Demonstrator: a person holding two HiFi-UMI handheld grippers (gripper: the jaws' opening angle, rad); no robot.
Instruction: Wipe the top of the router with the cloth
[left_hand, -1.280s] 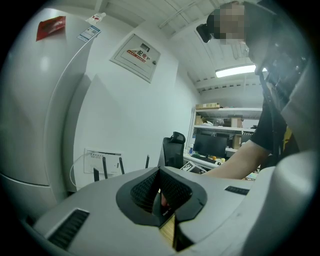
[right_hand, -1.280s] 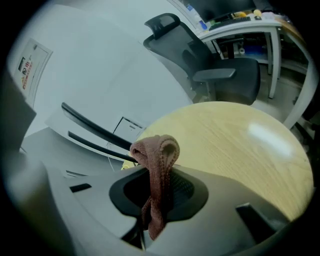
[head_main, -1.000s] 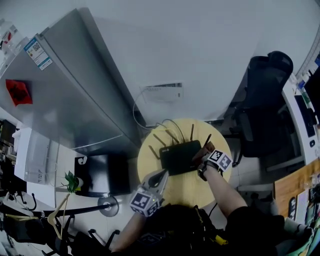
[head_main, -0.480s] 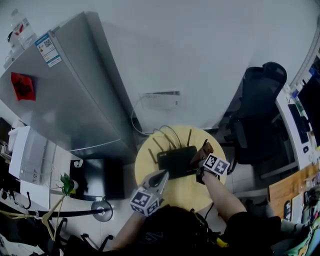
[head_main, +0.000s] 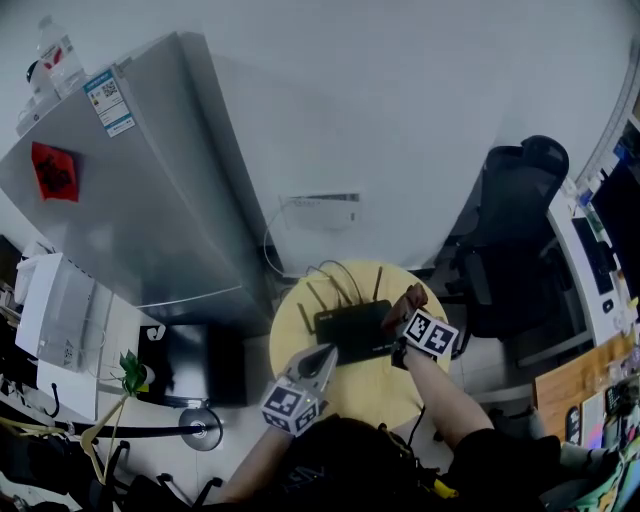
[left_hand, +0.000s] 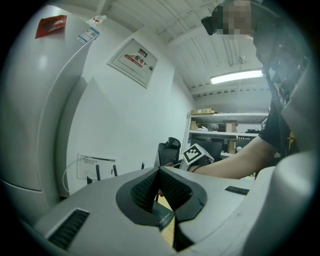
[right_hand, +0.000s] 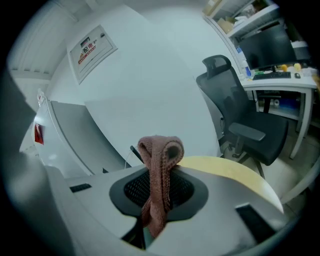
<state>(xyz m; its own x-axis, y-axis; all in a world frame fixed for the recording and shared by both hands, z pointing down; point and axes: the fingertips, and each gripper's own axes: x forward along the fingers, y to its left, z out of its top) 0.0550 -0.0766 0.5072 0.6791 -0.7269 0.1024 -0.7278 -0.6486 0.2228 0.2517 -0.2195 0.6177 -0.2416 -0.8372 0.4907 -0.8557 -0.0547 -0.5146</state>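
Closest, between the jaws of the right gripper (right_hand: 160, 176), a brownish-pink cloth (right_hand: 160, 150) is pinched. Its folded loop stands up above the jaw tips and the rest hangs down behind them. The jaws of the left gripper (left_hand: 159, 172) are pressed together at their tips and hold nothing. Through the gap under those tips a corner of the black router (head_main: 352, 333) shows, so it lies just ahead of and below the left jaws. The router rests flat on the round yellow table (head_main: 372, 388), with its antennas (head_main: 378, 281) at the far edge. The right jaws with the cloth are at its right edge; touching or only near, I cannot tell. Beyond the right jaws is a black office chair (right_hand: 244, 117), and far to the left of the left jaws a grey refrigerator (head_main: 130, 190).
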